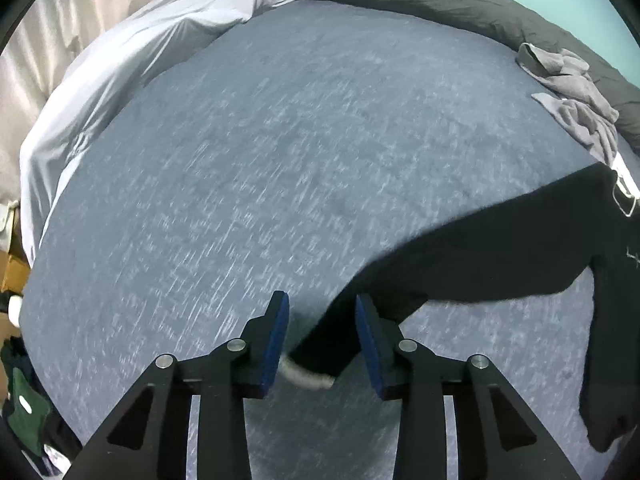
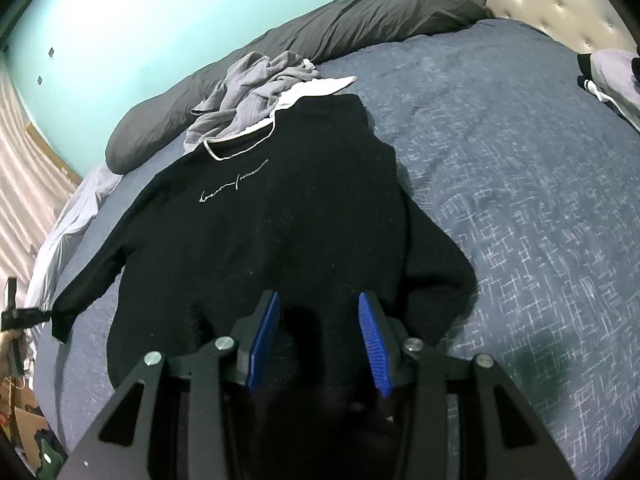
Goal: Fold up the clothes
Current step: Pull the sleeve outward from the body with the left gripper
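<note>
Blue-grey bedspread [image 2: 520, 208] covers the bed, bordered far by a dark bolster [image 2: 360, 12]. Black sweater [image 2: 260, 232] lies flat at centre, a crumpled grey garment [image 2: 256, 84] touching its collar. Left claw [image 1: 322, 332], partly open, straddles the sleeve cuff [image 1: 320, 354] without pinching it. Right claw [image 2: 318, 336], partly open, hangs over the near hem; contact cannot be told.

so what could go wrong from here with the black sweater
1. The left gripper stands open around the sleeve cuff, pads clear of the cloth; moving off now would likely leave the sleeve behind.
2. The black sweater overlaps the grey clothes at its collar, so a pull on the hem could drag them along.
3. The right gripper has dark cloth between its pads; whether they grip it is unclear, so it may slip.
</note>
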A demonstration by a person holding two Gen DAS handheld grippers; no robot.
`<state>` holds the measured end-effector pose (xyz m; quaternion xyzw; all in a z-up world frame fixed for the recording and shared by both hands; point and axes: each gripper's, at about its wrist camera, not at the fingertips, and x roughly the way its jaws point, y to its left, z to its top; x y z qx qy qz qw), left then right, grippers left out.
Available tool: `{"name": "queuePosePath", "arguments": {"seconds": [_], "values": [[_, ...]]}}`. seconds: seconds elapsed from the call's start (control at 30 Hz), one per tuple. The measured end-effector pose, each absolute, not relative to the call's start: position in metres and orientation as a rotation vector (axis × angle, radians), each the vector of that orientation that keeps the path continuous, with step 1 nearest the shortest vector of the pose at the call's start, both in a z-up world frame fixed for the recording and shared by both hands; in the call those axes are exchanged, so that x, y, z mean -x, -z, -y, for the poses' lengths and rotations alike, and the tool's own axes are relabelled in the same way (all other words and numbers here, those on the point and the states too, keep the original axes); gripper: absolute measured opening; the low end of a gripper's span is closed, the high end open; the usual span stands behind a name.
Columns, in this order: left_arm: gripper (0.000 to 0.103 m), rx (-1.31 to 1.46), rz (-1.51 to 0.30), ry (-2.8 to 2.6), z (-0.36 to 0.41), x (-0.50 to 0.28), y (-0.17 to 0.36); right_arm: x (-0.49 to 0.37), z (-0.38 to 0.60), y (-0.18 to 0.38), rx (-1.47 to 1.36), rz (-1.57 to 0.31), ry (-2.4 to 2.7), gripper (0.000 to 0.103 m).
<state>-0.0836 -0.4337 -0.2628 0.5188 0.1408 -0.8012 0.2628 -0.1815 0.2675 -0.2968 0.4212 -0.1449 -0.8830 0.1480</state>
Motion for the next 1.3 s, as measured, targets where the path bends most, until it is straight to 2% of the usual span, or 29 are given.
{"name": "queuePosePath", "arguments": {"seconds": [0.63, 0.7, 0.73, 0.77, 0.8, 0.93, 1.17, 1.3], "values": [[0.038, -1.282, -0.749, 2.198, 0.467, 0.049, 0.315, 0.178, -0.255, 0.304, -1.213, 0.354, 2.575, 0.042], [0.035, -1.276, -0.739, 2.206, 0.464, 0.051, 0.315, 0.178, -0.254, 0.305, -1.209, 0.346, 2.58, 0.042], [0.029, -1.279, -0.719, 2.215, 0.463, 0.053, 0.315, 0.178, -0.254, 0.305, -1.21, 0.347, 2.58, 0.042], [0.007, -1.282, -0.699, 2.223, 0.461, 0.055, 0.314, 0.178, -0.254, 0.305, -1.211, 0.349, 2.58, 0.042], [0.002, -1.291, -0.668, 2.224, 0.458, 0.057, 0.313, 0.178, -0.255, 0.305, -1.211, 0.351, 2.58, 0.042], [0.002, -1.304, -0.6, 2.233, 0.458, 0.061, 0.297, 0.178, -0.255, 0.306, -1.212, 0.35, 2.577, 0.042], [0.001, -1.26, -0.62, 2.232, 0.492, 0.05, 0.249, 0.177, -0.256, 0.304, -1.198, 0.365, 2.576, 0.042], [0.002, -1.336, -0.581, 2.191, 0.496, 0.053, 0.255, 0.176, -0.255, 0.303, -1.193, 0.364, 2.575, 0.042]]}}
